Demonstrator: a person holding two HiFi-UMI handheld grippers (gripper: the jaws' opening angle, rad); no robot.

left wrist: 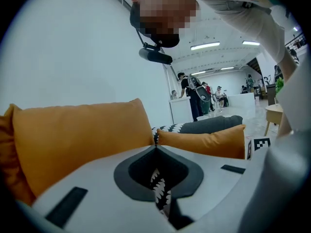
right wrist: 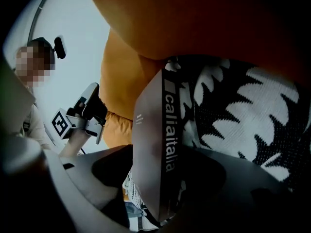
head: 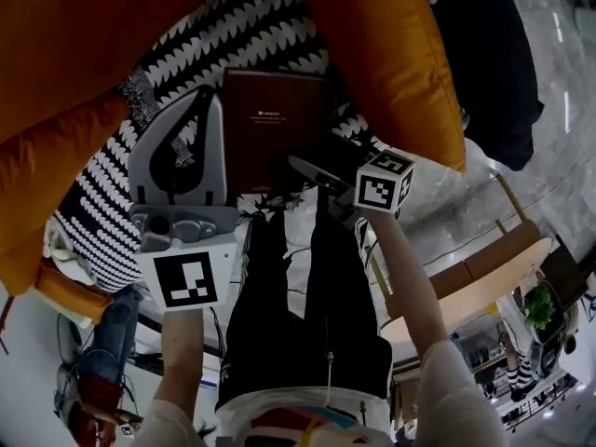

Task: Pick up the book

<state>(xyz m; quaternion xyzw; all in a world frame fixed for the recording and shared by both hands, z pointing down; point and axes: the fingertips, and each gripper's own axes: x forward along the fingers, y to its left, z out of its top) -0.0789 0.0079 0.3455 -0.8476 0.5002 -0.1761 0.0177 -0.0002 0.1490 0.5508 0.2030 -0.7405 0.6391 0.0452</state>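
Note:
A brown book [head: 275, 128] lies on a black-and-white patterned cushion [head: 251, 35] between orange cushions [head: 391, 54]. My left gripper [head: 207, 96] rests just left of the book, its grey jaws shut to a point with nothing in them; in the left gripper view the tips [left wrist: 155, 146] meet over the patterned fabric. My right gripper [head: 312, 170] is at the book's near right corner. In the right gripper view the book [right wrist: 153, 140] stands edge-on between the wide-open jaws of my right gripper [right wrist: 163, 154], white lettering running down its spine. I see no pad pressing on it.
Orange cushions [head: 56, 147] flank the patterned one on both sides, and a dark cushion [head: 494, 54] lies at the far right. Wooden furniture [head: 484, 268] stands at the lower right. People [left wrist: 194, 93] stand far back in the room.

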